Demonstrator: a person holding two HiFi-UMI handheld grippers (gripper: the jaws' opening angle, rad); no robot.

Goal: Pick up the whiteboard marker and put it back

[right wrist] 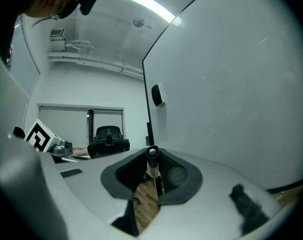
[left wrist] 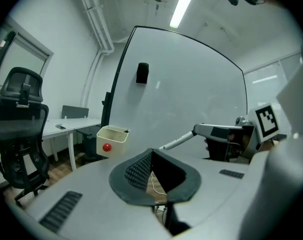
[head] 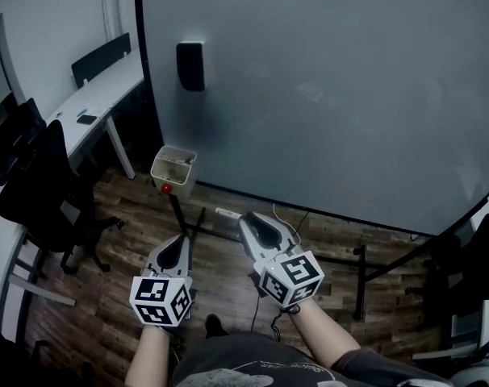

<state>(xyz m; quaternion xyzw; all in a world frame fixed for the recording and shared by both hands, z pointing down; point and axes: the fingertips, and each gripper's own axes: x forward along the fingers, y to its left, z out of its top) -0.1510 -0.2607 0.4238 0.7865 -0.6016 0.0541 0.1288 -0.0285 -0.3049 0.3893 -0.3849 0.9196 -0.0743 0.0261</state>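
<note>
Right claw (right wrist: 152, 155): clamped on the whiteboard marker (right wrist: 154, 170), whose round end shows at the claw tips. In the left gripper view the barrel sticks out sideways from that claw.

Left claw (left wrist: 151, 152): tips together, nothing between them.

Both are held over the wooden floor (head: 228, 264), near the whiteboard (head: 333, 79).

A black block (head: 190, 65) sits on the board's upper left. A beige box (head: 173, 168) with a red dot is at its lower left edge.

Far left: desk (head: 99, 95) and black chair (head: 43, 184).
</note>
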